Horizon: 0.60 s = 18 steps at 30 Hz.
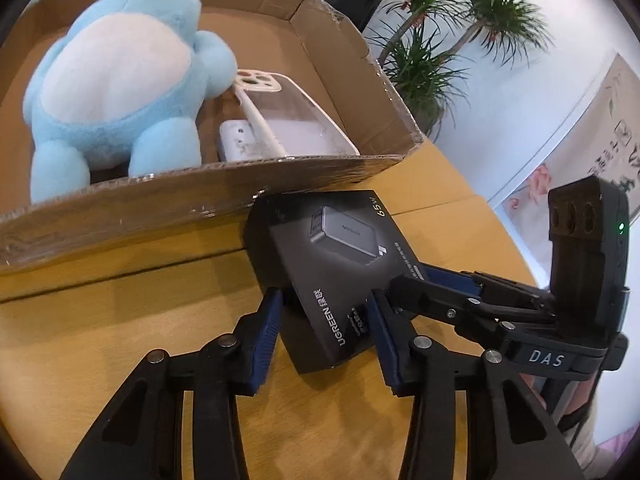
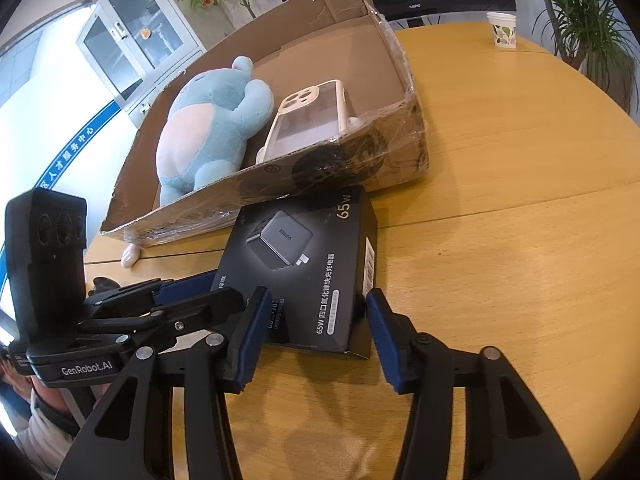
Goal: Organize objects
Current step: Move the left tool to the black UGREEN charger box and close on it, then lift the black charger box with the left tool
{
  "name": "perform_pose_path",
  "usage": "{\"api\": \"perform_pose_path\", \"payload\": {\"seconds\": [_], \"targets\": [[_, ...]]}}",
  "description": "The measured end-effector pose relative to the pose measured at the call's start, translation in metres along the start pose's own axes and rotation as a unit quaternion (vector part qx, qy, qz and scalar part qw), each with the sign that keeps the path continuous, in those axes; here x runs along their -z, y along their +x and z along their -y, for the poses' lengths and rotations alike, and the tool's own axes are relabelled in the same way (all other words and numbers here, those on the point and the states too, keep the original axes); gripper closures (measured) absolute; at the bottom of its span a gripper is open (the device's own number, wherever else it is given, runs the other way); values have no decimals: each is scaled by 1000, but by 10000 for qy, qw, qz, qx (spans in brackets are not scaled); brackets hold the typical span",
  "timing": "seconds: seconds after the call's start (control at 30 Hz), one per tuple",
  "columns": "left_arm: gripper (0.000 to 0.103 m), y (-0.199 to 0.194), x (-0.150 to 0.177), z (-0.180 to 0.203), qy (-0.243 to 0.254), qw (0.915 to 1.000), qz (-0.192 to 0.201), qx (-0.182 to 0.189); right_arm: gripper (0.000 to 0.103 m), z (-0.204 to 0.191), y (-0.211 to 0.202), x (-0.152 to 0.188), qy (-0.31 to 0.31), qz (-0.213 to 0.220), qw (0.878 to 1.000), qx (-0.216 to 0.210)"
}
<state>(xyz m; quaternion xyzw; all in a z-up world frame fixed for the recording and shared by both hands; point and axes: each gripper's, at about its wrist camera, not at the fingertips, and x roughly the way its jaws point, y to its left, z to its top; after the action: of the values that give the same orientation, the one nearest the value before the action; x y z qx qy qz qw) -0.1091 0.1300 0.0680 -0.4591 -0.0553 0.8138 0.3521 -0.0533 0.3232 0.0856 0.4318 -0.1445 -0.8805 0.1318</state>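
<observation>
Paper cup [image 2: 502, 29], right view only.

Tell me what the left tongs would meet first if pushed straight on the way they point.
The black charger box, already sitting between the left tongs. Beyond it, probably the near wall of the cardboard box, though depth is unclear.

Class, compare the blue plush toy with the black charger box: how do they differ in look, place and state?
The blue plush toy is soft, rounded and pale; the black charger box is flat-sided, dark and printed. The toy lies inside the cardboard box; the charger box sits outside on the wooden table. The toy is untouched; the charger box is gripped by the left gripper and right gripper.
</observation>
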Motion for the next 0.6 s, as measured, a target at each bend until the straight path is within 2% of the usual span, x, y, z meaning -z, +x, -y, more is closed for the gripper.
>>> {"api": "perform_pose_path", "payload": {"seconds": [0.17,0.6], "targets": [[56,3,1,1,-53,10000,27,46,48,0,4,0,71,-60,9999,-83],[57,-13,7,16,173,9996,114,-187,60,-15,-9,7,-94,46,9997,219]]}}
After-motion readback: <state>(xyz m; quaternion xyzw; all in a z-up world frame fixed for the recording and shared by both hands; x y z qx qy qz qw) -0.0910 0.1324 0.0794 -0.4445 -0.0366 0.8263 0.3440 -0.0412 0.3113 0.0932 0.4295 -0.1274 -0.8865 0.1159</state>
